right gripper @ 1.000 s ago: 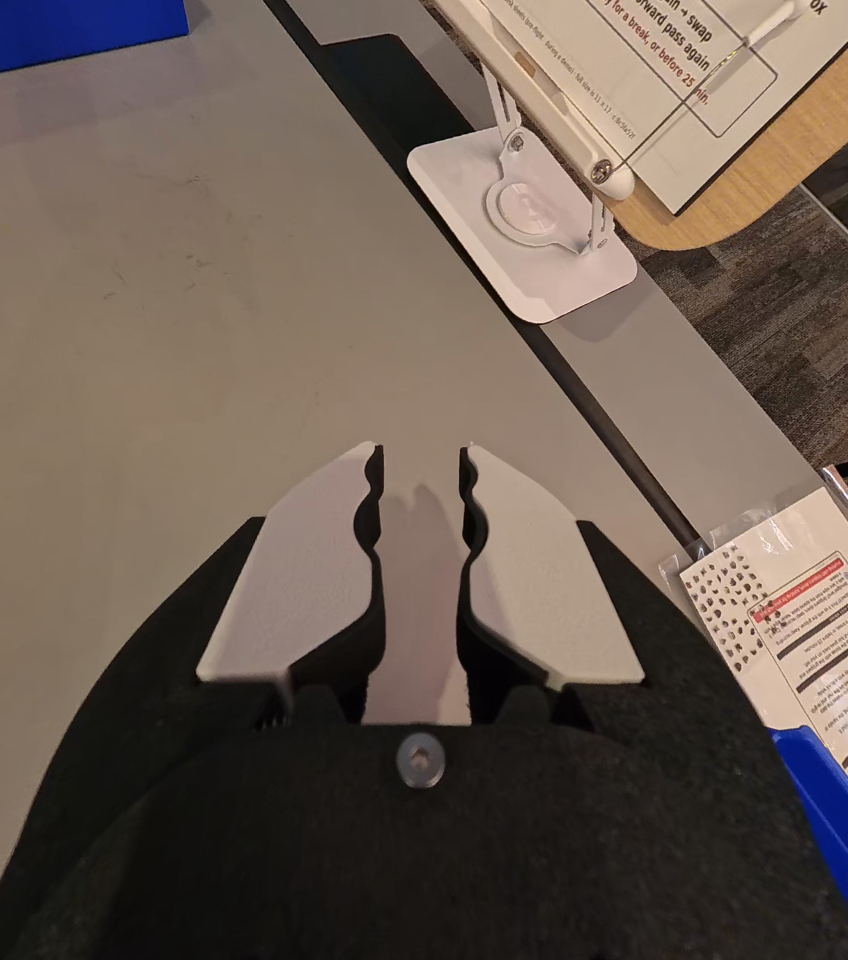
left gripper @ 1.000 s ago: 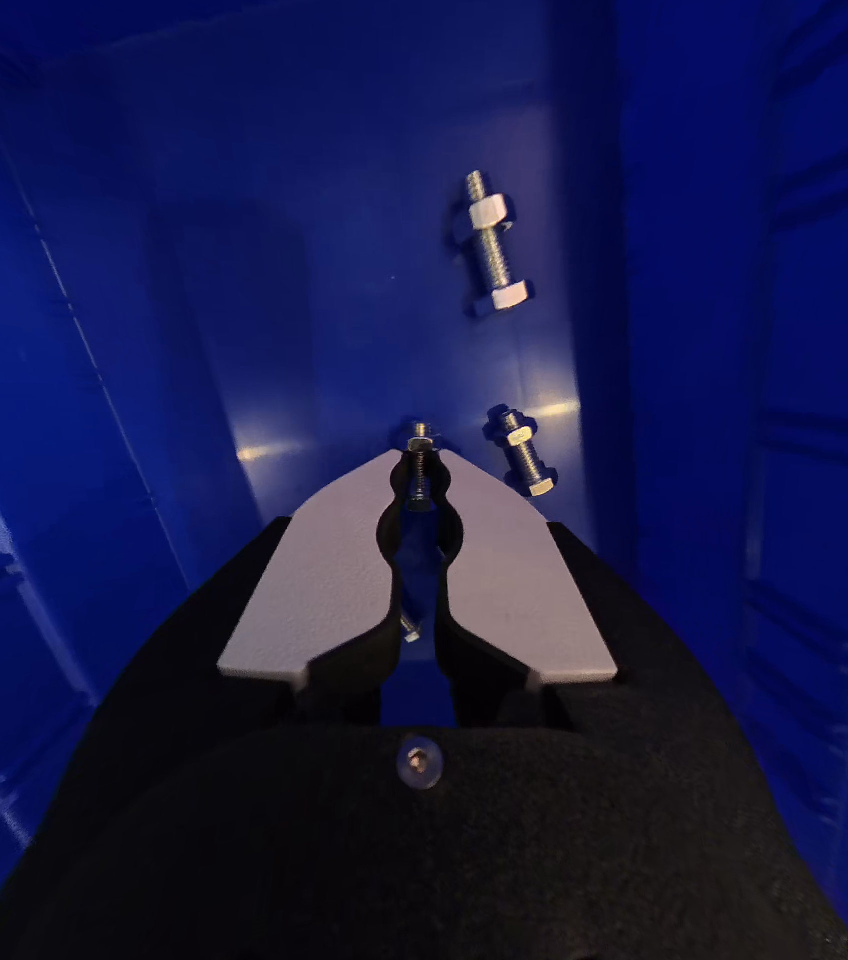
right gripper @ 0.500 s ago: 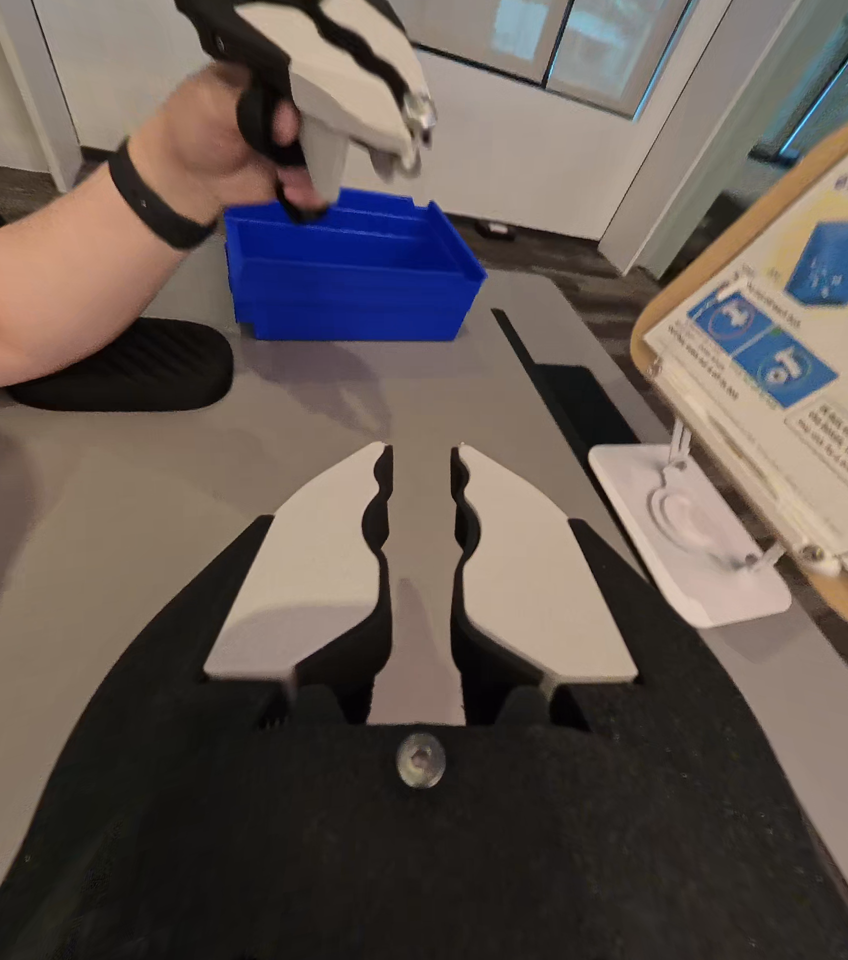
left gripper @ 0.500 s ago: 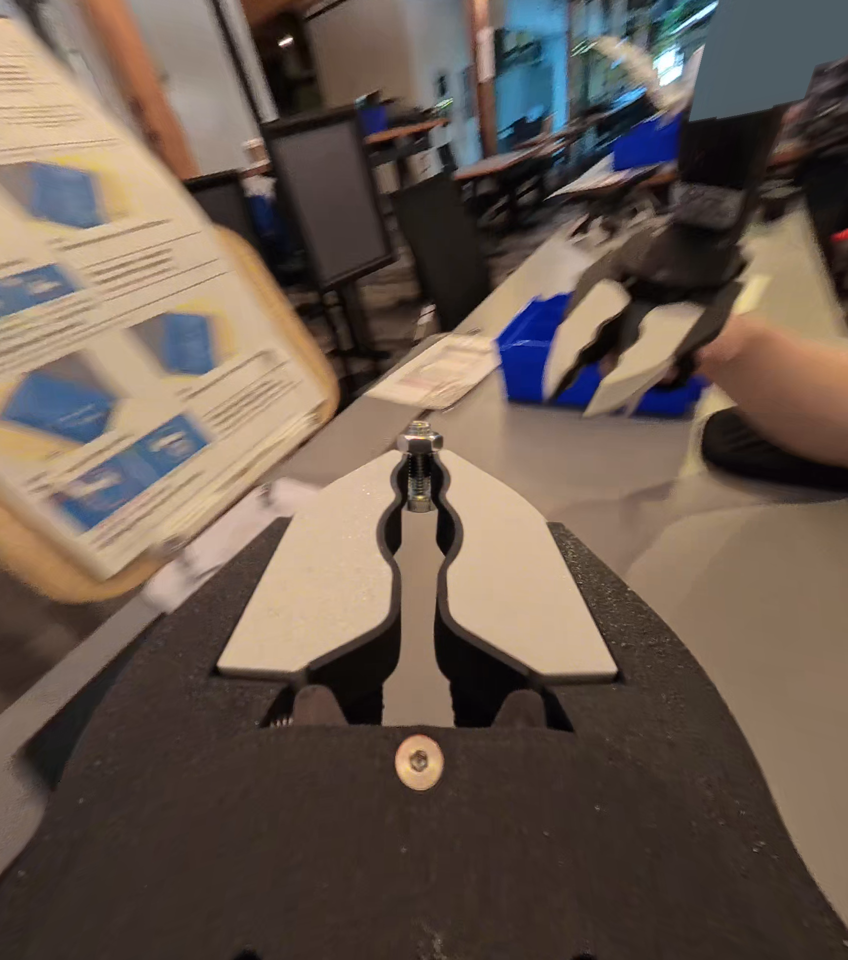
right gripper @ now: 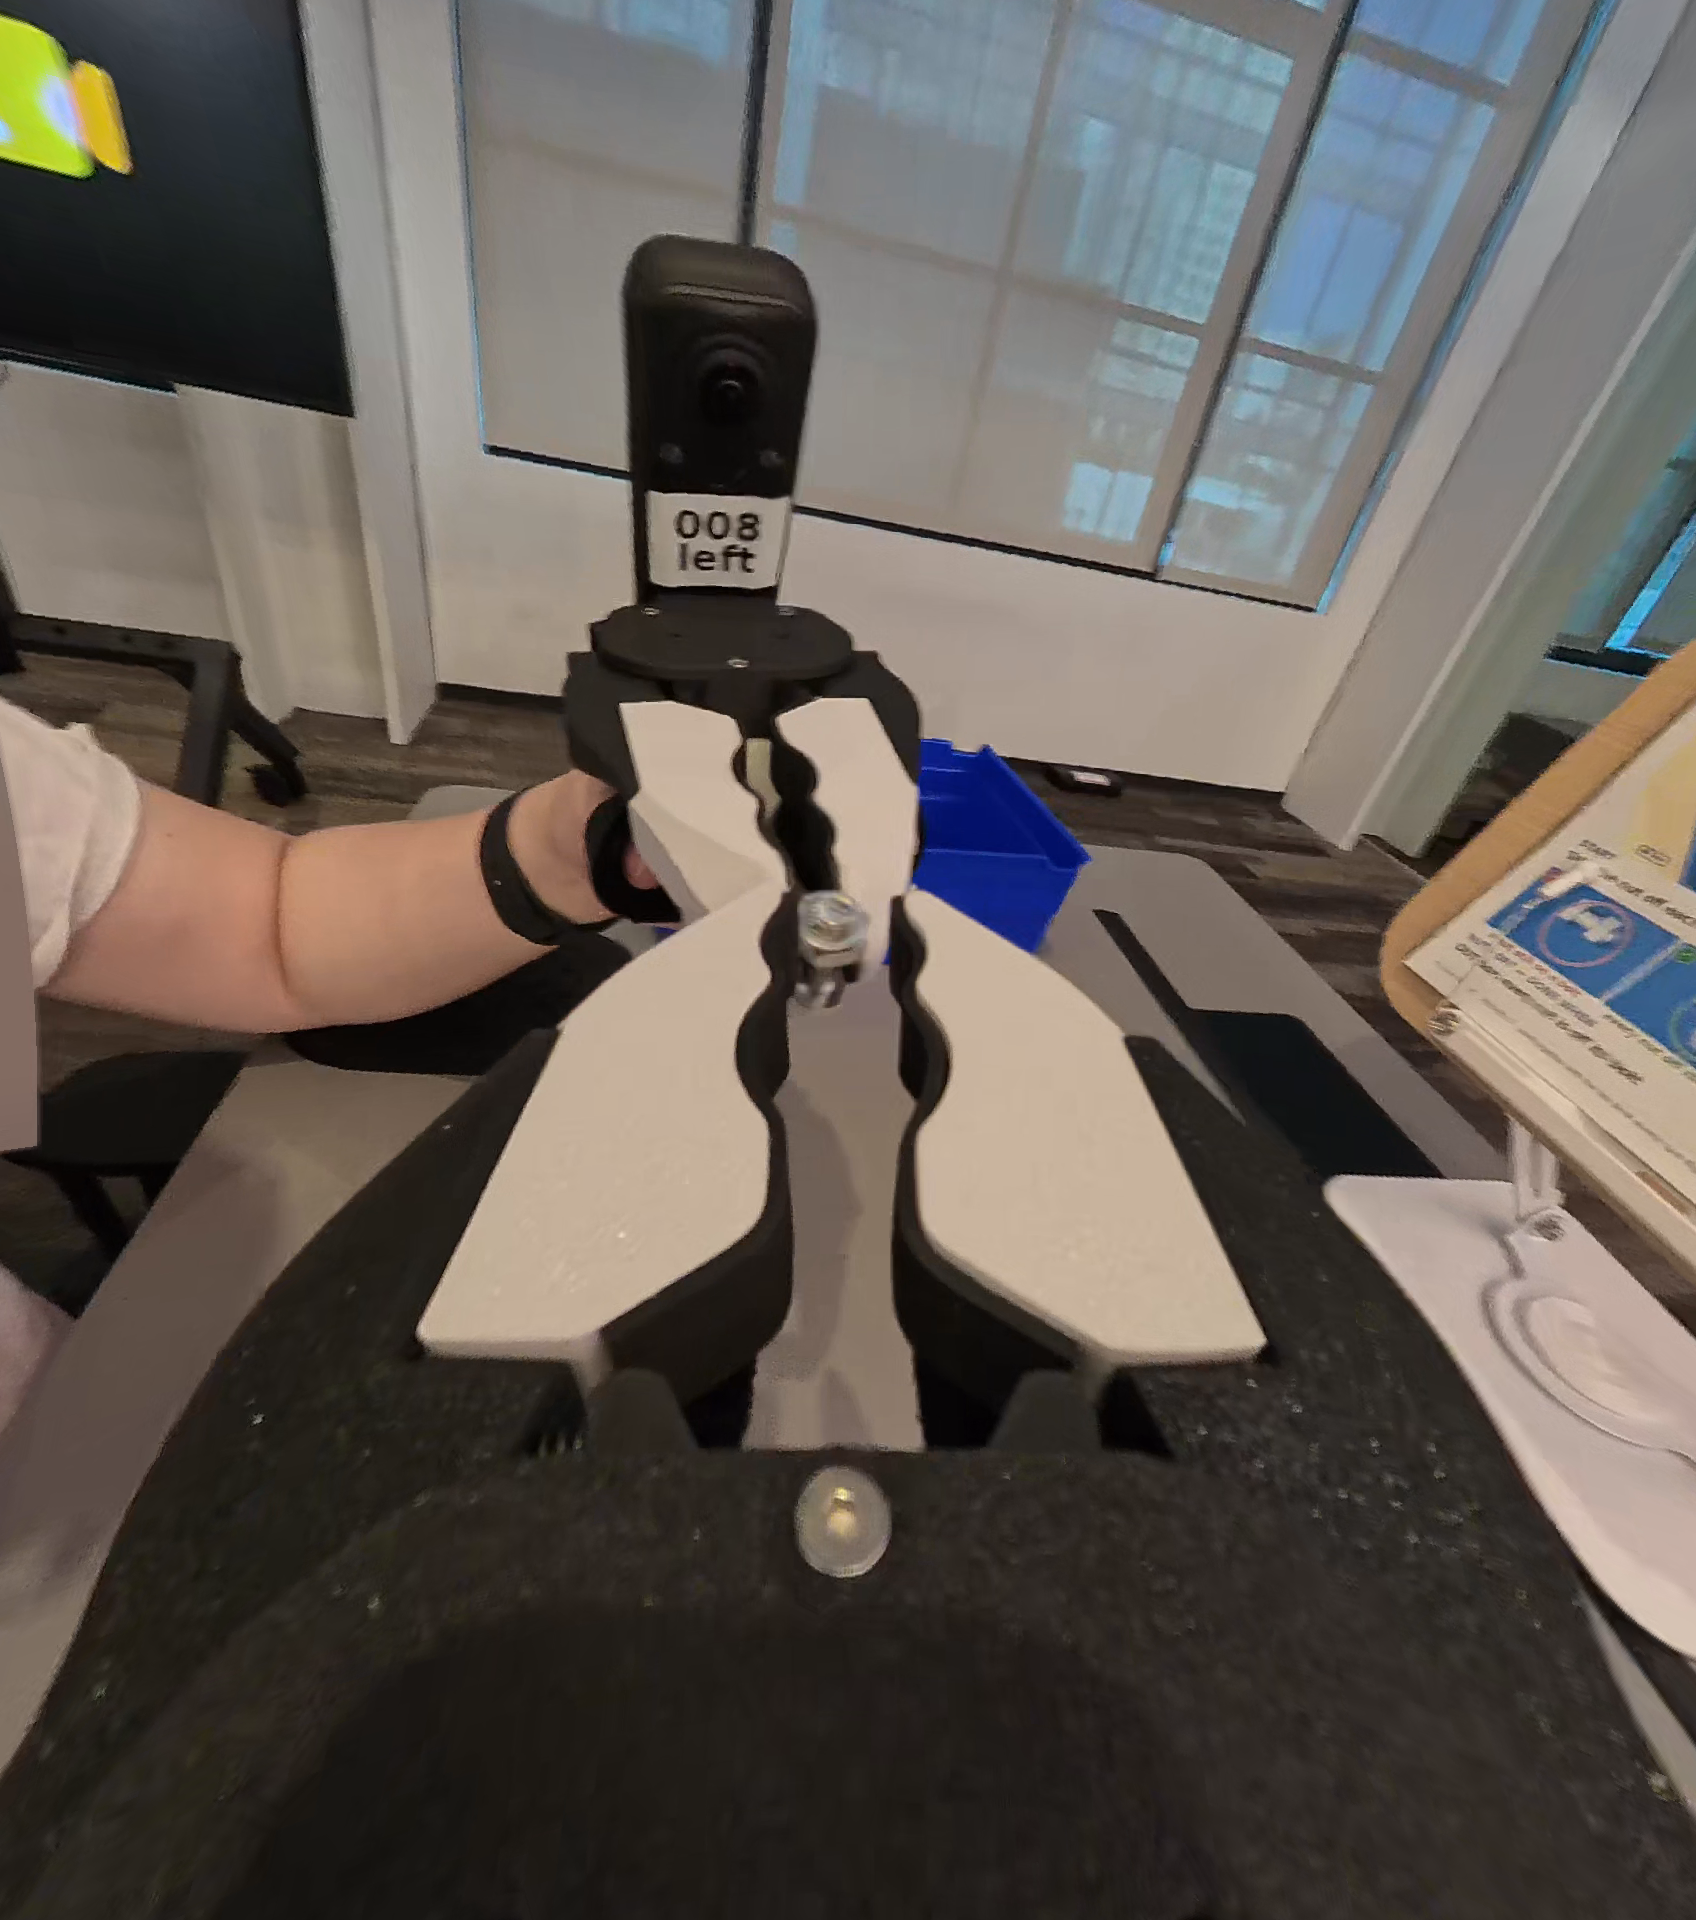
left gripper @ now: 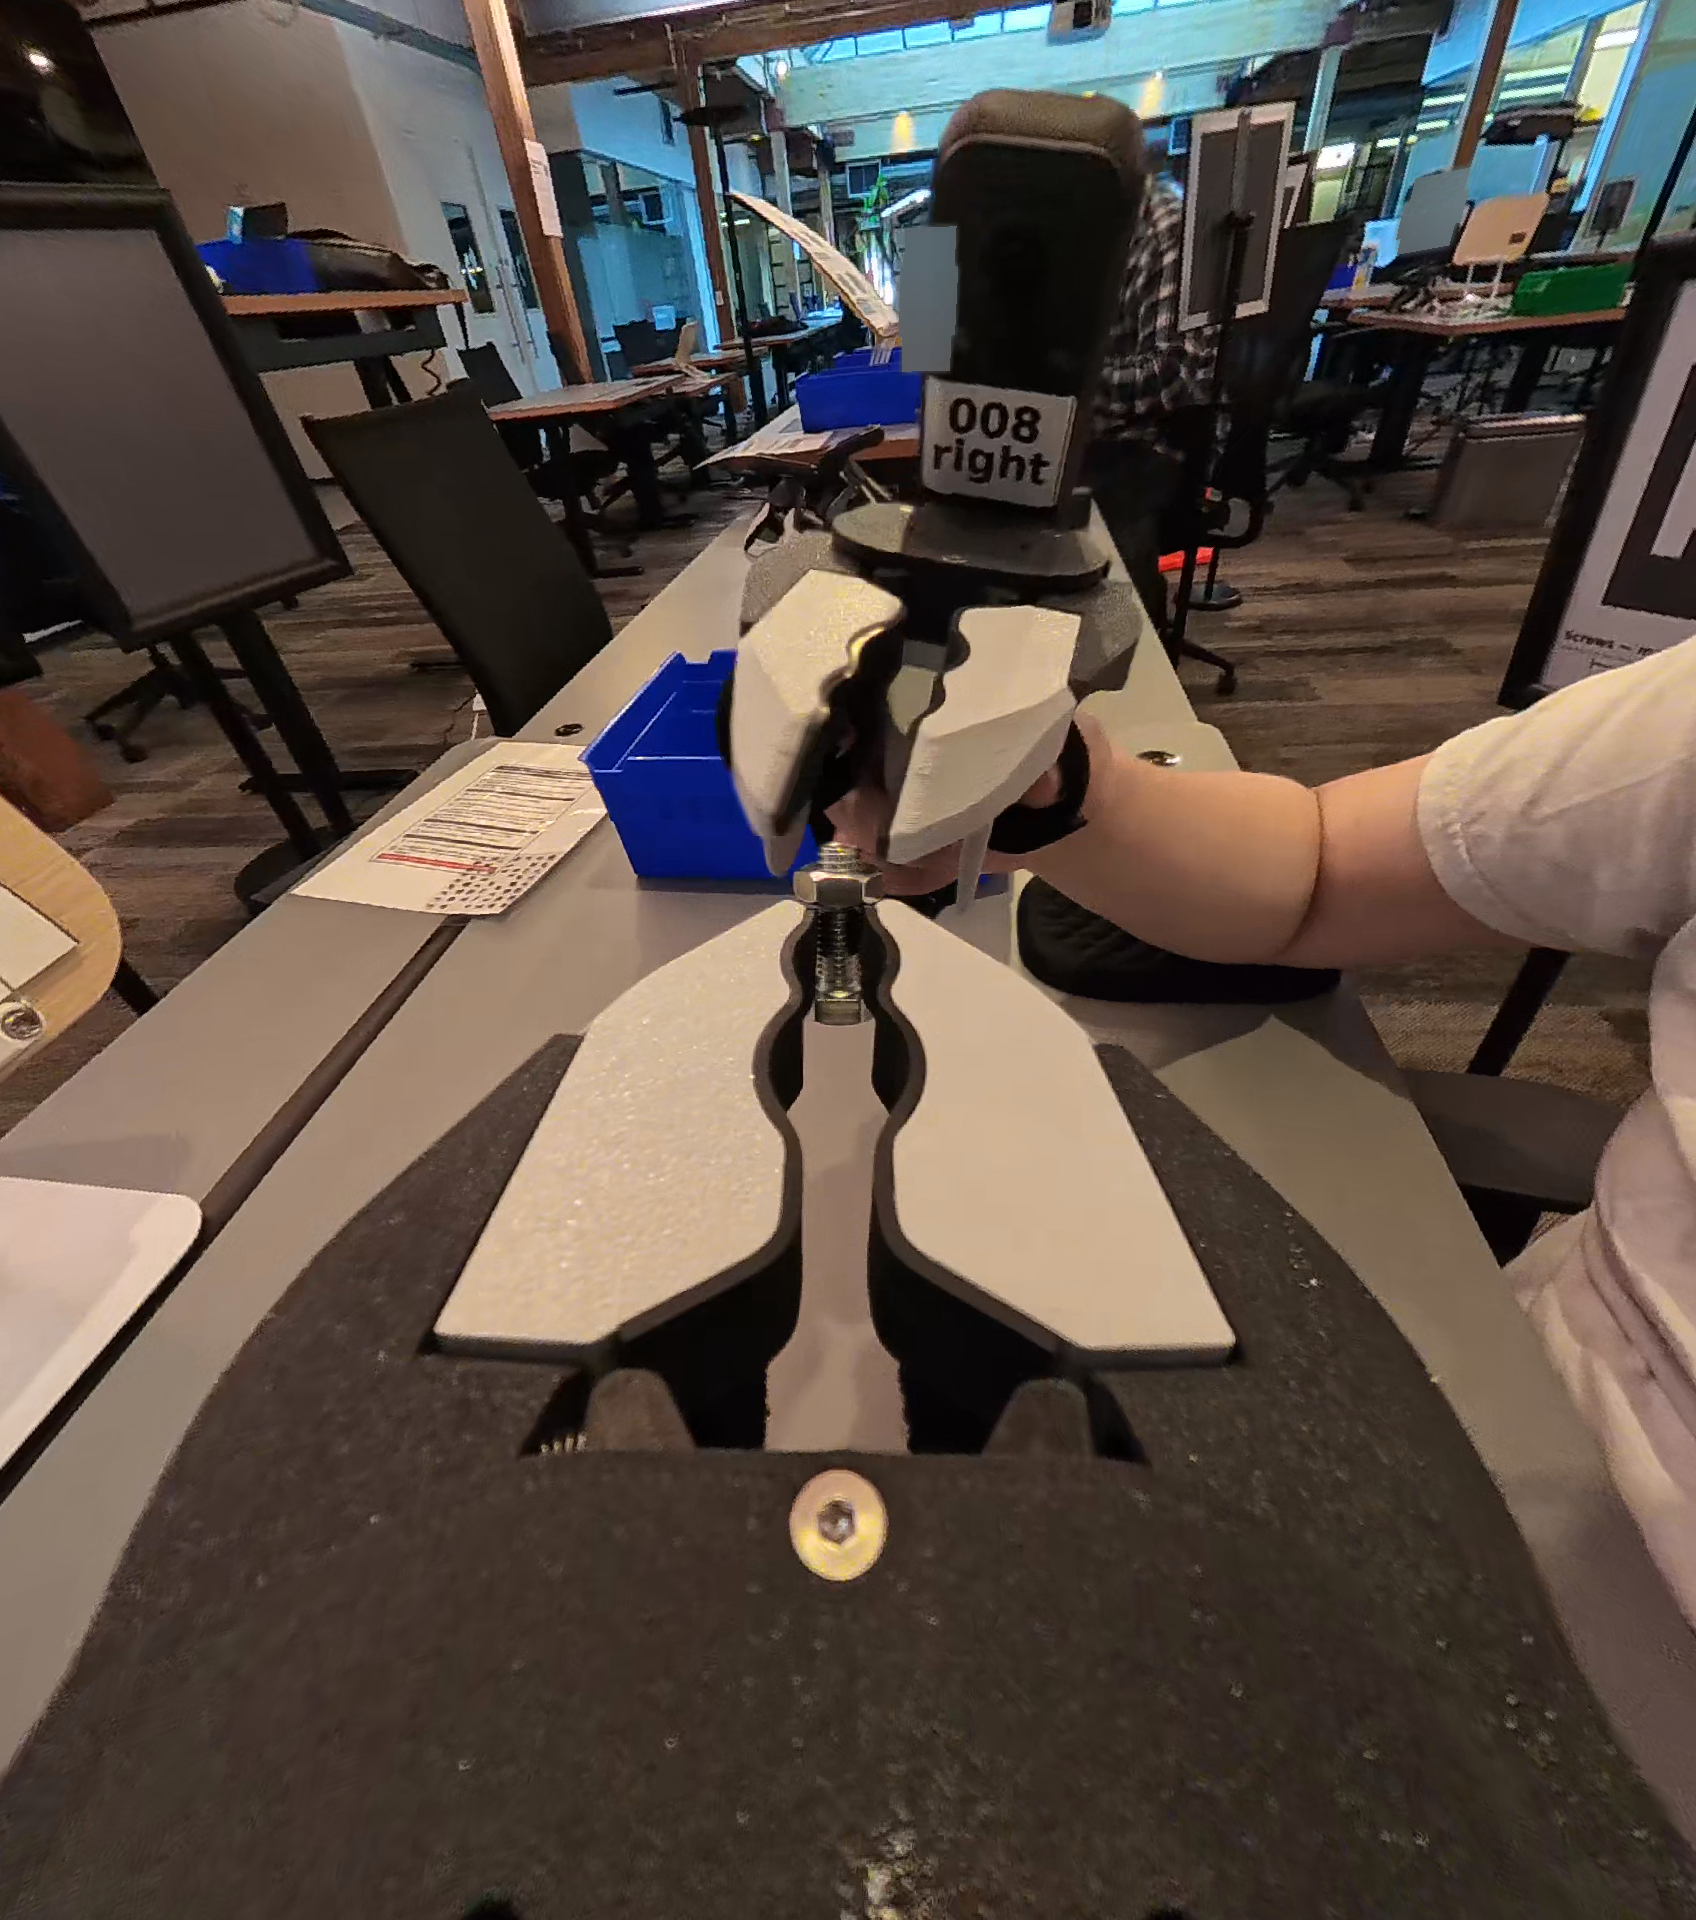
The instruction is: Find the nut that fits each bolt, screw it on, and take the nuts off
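Note:
My left gripper point(left gripper: 836, 914) is shut on the shaft of a small steel bolt point(left gripper: 836, 961), held above the grey table point(left gripper: 553, 987). A hex nut point(left gripper: 836, 888) sits on the bolt's far end, just beyond my fingertips. My right gripper point(right gripper: 833, 925) is open and faces the left one tip to tip. In the right wrist view the bolt's nut end point(right gripper: 828, 930) lies between its open fingertips, with a gap on each side. The right gripper also shows in the left wrist view point(left gripper: 849, 847), and the left gripper in the right wrist view point(right gripper: 818, 894).
A blue bin point(left gripper: 667, 790) stands on the table behind the right gripper, another blue bin point(right gripper: 989, 862) behind the left. An instruction board point(right gripper: 1602, 935) on a white stand point(right gripper: 1571, 1403) is at the table's side. A paper sheet point(left gripper: 480, 821) and a black arm pad point(left gripper: 1135, 956) lie nearby. The tips of both grippers are at nearly the same place.
My left gripper lifted the bolt out of the blue bin and swung to face the right gripper. My right gripper rose from the table and closed in around the bolt's nut end.

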Tool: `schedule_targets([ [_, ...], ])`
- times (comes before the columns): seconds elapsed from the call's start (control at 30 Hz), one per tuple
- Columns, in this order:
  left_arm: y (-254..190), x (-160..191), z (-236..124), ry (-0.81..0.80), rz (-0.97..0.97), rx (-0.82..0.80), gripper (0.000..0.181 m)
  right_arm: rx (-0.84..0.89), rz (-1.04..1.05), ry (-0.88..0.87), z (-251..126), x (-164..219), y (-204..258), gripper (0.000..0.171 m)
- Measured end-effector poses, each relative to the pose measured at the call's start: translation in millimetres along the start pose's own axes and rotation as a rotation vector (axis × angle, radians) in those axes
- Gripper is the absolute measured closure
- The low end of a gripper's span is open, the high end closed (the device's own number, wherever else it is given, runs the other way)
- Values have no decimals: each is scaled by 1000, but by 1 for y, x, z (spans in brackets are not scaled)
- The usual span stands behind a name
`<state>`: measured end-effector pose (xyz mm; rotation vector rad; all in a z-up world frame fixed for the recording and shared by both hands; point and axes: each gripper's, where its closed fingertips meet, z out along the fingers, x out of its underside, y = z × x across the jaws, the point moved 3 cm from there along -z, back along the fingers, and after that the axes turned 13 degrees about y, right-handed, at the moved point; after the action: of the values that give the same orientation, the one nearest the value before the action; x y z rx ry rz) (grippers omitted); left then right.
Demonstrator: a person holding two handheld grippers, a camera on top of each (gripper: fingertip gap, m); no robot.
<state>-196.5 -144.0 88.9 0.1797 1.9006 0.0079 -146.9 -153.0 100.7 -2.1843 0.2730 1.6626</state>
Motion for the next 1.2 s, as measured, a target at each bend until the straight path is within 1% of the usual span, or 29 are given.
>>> schedule_targets([
  [0.03,-1,0,1,5,4,2,174,-40,2,-6,0,0,4,160],
  [0.07,-2,0,1,5,4,11,174,-62,10,-8,1,0,5,159],
  [0.23,-6,0,3,2,8,31,174,-97,35,-21,1,1,6,164],
  [0.53,-10,-1,4,-9,16,54,174,-171,91,-33,0,1,7,165],
  [0.6,-10,-1,5,-14,3,57,172,-170,99,-38,0,1,6,165],
  [0.8,-9,7,13,37,-27,62,152,-152,80,-12,3,4,5,165],
  [1.03,-7,15,19,80,-32,61,152,-110,31,19,3,5,5,165],
  [1.2,-7,15,20,68,-44,79,157,-74,-5,24,0,4,4,165],
])
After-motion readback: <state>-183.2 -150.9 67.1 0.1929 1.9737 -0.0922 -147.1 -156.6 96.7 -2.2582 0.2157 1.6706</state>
